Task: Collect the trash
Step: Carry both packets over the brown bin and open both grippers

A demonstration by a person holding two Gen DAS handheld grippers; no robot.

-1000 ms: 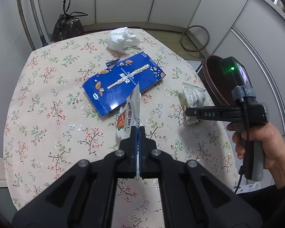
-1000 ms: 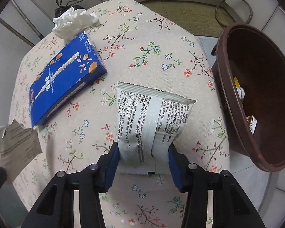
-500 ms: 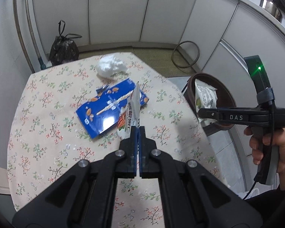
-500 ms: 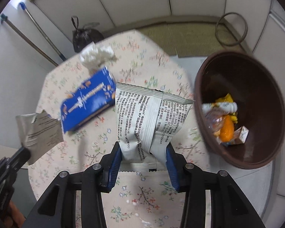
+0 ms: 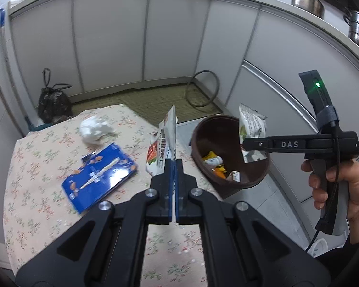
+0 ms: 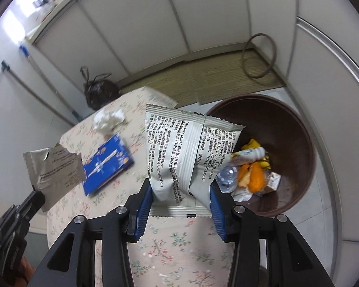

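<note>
Silver-grey printed foil snack packet [image 6: 189,157] stands upright, clamped across its width in your right gripper [image 6: 180,191], above the table edge; the round brown plastic bin [image 6: 296,129] lies just to its right and lower. Your left gripper [image 5: 173,167], pinched shut on the torn orange-and-white wrapper [image 5: 164,143], sits farther off over the floral tablecloth [image 5: 36,191]

Box [image 5: 100,178] lies on table [image 5: 36,167]; bin [image 5: 229,153] stands right.
</note>
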